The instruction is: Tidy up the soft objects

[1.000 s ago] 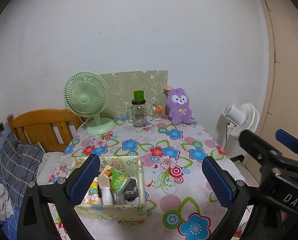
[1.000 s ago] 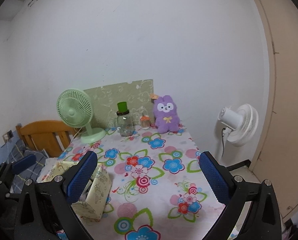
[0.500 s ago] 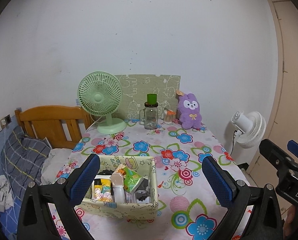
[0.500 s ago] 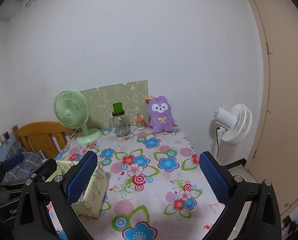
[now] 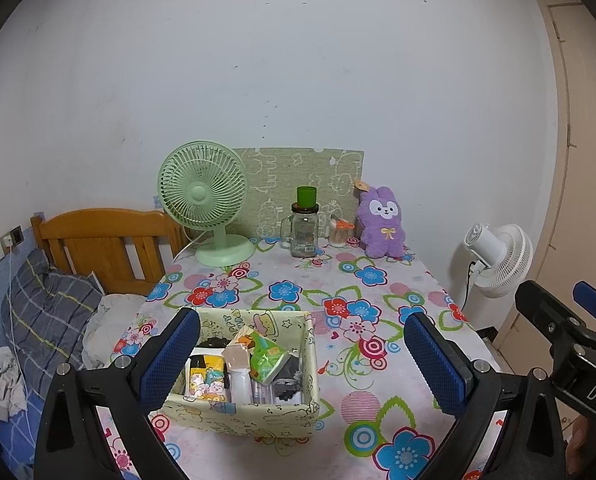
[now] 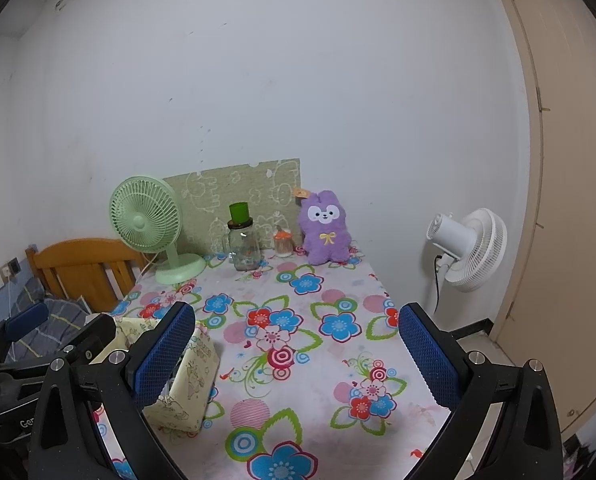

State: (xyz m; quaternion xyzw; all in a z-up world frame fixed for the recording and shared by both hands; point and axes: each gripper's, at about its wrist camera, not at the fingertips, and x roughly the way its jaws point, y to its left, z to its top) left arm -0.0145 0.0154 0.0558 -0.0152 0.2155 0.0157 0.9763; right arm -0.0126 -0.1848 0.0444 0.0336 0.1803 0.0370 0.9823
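A purple plush bunny (image 5: 381,222) (image 6: 326,229) sits upright at the table's far edge against the wall. A pale yellow fabric box (image 5: 237,411) (image 6: 190,376) stands at the near left of the floral table (image 5: 337,292), filled with several small packets and a bottle. My left gripper (image 5: 302,360) hovers open above the box, nothing between its blue pads (image 5: 170,356). My right gripper (image 6: 296,354) is open over the table's near middle, empty, with the box beside its left finger.
At the back stand a green desk fan (image 5: 206,204), a glass jar with a green lid (image 5: 305,229), a small orange-topped jar (image 5: 339,233) and a green patterned board (image 5: 298,184). A white floor fan (image 5: 497,258) is right of the table; a wooden bed headboard (image 5: 98,240) is left.
Both grippers have pulled back and shifted left, so the table and its objects sit farther right and smaller in view. Both stayed open.
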